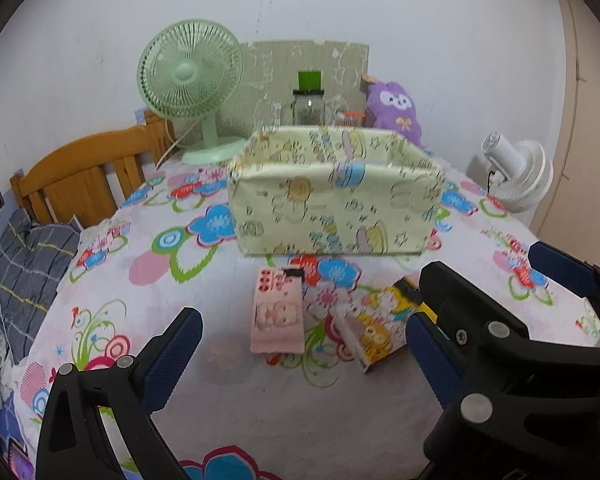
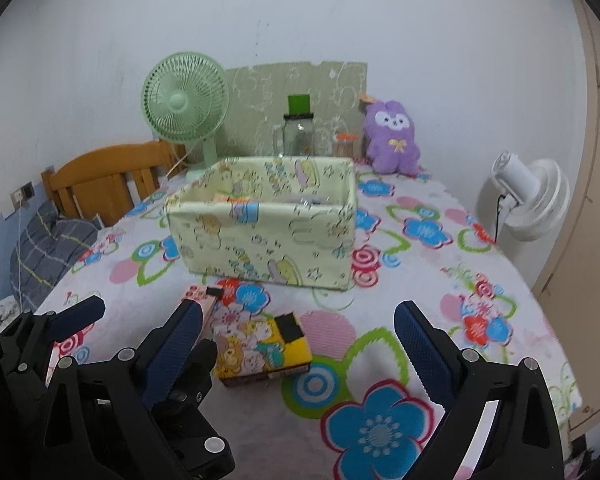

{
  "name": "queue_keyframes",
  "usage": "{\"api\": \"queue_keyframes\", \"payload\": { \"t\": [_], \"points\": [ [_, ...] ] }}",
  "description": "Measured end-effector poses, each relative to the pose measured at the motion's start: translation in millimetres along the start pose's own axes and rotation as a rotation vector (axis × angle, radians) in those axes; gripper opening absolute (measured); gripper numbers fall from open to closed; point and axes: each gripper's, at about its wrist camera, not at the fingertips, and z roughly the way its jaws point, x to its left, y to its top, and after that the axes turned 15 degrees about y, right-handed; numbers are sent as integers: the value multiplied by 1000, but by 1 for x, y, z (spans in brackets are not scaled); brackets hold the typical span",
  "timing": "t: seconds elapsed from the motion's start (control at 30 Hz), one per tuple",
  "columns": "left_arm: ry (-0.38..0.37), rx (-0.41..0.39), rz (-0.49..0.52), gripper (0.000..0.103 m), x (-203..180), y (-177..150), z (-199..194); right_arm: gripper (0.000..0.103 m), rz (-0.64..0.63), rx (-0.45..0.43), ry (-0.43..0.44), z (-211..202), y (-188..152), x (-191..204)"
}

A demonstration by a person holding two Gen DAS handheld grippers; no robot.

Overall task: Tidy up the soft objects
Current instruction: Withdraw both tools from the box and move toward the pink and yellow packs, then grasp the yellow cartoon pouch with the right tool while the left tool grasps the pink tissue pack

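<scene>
1. Left gripper (image 1: 300, 344): jaws spread wide, nothing between the pads, hovering above the flowered tablecloth (image 1: 260, 408).
2. Right gripper (image 2: 298, 344): jaws also wide apart, empty, just right of the left one; its own view shows the left gripper's fingers (image 2: 80, 316) at the lower left.
3. Pink tissue pack (image 1: 278, 312) lies flat on the cloth, between the left gripper and the fabric bin (image 1: 332, 196).
4. Yellow cartoon pack (image 2: 260, 348) lies just right of the pink one, not touching it as far as I can tell.
5. Bin sits upright mid-table, open top; something orange inside (image 2: 232, 199), too blurred to identify.
6. Behind the bin: green fan (image 1: 190, 80), glass jar (image 1: 309, 106), purple plush (image 1: 394, 108). White fan (image 2: 528, 204) at the right edge.
</scene>
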Motion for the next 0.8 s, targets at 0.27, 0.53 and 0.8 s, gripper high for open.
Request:
{"api": "queue_keyframes", "payload": {
  "t": [0.27,0.53,0.8],
  "points": [
    [2,22,12,97,2,-10,14,98,3,41,23,19,-10,1],
    [-1,69,25,92,5,-16,33,98,2,97,42,41,-15,2],
    [-3,123,37,92,6,-22,48,98,6,157,38,64,-21,1]
  ]
}}
